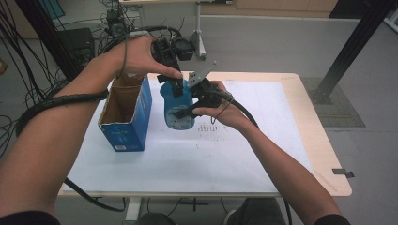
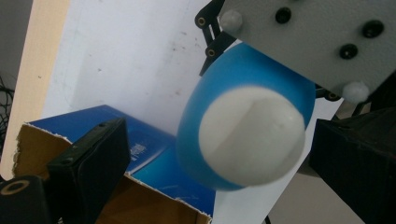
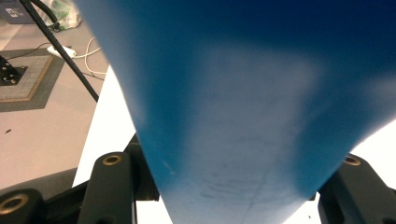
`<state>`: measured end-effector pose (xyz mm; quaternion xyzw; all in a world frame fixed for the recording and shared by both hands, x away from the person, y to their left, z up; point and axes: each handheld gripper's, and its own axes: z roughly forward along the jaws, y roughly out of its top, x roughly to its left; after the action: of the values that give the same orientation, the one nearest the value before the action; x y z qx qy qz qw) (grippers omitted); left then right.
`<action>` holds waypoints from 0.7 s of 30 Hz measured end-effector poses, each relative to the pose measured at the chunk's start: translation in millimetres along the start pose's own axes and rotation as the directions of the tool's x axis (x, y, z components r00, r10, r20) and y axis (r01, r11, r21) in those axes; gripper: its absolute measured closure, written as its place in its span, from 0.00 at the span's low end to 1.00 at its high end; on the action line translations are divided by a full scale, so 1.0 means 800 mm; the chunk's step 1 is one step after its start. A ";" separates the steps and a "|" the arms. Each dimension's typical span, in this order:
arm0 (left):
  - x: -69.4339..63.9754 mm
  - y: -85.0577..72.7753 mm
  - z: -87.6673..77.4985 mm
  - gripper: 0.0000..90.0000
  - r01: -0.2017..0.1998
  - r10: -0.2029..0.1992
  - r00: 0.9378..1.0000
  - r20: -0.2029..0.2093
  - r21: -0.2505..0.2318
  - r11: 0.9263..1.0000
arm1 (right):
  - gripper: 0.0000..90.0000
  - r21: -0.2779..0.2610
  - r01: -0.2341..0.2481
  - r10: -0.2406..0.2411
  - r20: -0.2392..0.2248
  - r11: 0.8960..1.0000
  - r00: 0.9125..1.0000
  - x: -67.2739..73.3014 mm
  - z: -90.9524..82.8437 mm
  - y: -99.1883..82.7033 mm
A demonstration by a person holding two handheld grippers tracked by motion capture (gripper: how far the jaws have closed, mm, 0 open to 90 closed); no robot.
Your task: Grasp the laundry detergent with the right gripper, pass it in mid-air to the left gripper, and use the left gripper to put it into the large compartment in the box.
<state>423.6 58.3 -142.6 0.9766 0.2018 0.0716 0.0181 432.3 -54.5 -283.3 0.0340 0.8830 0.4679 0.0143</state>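
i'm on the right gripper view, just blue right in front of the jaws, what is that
observer: a blue container with a white round end; the right gripper is shut on its side, off the table.
operator: where's the other gripper
observer: the left gripper is at the white end, its jaws open on either side of it.
operator: anything close by
observer: an open blue box stands on the table just left of the container.

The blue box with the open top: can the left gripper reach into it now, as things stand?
Probably yes. The left gripper hangs just beside the blue box, whose top is open with nothing over it. But the blue pouch, clamped in the right gripper, sits between its jaws.
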 end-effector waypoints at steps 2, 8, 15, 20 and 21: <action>-0.002 0.001 0.000 0.07 -0.008 0.008 1.000 0.004 0.006 1.000 | 0.48 -0.007 0.004 -0.004 -0.006 1.000 1.000 0.001 -0.001 0.001; -0.005 0.004 0.004 0.07 -0.022 0.022 1.000 0.012 0.012 1.000 | 0.48 -0.015 0.017 -0.017 -0.022 1.000 1.000 0.004 -0.004 0.003; -0.009 0.005 0.010 0.07 -0.029 0.028 0.999 0.022 0.016 0.999 | 0.48 -0.020 0.029 -0.030 -0.041 0.999 0.999 0.007 -0.008 0.004; -0.012 0.006 0.014 0.07 -0.035 0.034 0.999 0.031 0.014 0.999 | 0.48 -0.019 0.046 -0.047 -0.055 0.999 0.997 0.008 -0.008 0.004; -0.012 0.006 0.014 0.07 -0.042 0.041 0.999 0.033 0.018 0.999 | 0.48 -0.016 0.040 -0.041 -0.059 0.999 0.997 0.009 -0.008 0.004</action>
<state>418.5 50.2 -154.7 0.9818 0.1819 0.0543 0.0109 425.0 -57.3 -277.5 0.0022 0.8801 0.4748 -0.0024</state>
